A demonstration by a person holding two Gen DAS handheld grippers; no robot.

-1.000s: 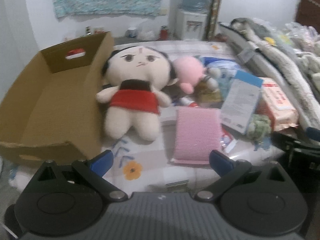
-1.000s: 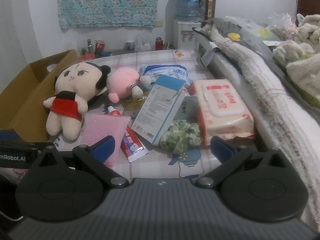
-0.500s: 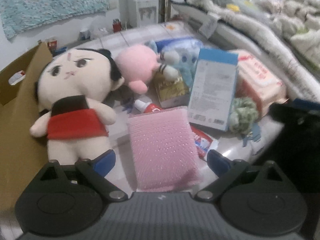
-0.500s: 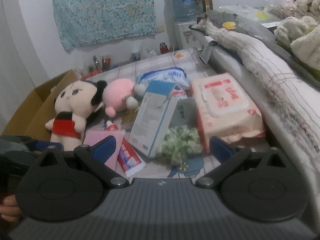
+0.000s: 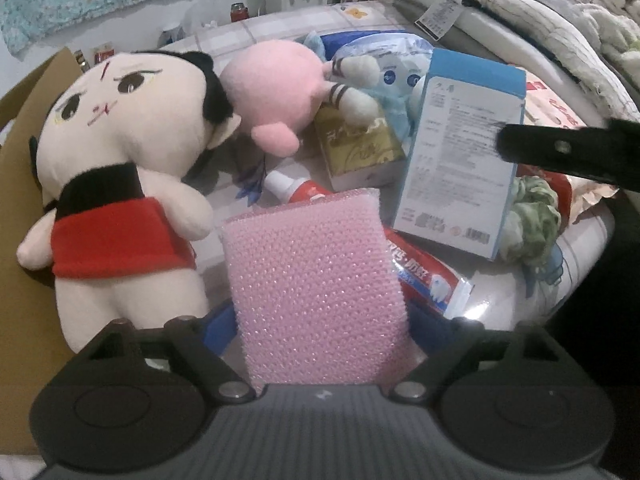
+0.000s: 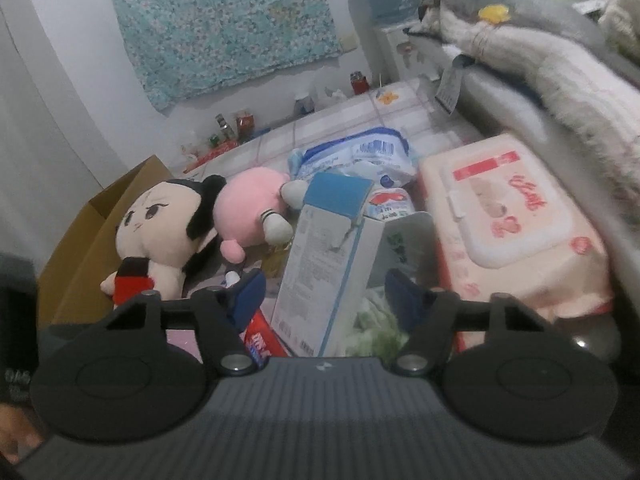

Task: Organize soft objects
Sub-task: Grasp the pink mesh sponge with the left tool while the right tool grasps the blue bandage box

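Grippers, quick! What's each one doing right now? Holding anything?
Left gripper: closing around the pink sponge, pads not clearly pressing yet.
Right gripper: closing around the blue-and-white box, not gripping yet.

The right gripper (image 6: 324, 296) sits low in the middle, its blue fingers (image 6: 248, 292) closing around a white and blue box (image 6: 324, 264); a green scrunchie (image 6: 372, 332) peeks out below. A big-headed doll (image 6: 156, 232) and a pink plush (image 6: 248, 212) lie at the left; a pink wipes pack (image 6: 516, 228) lies at the right.
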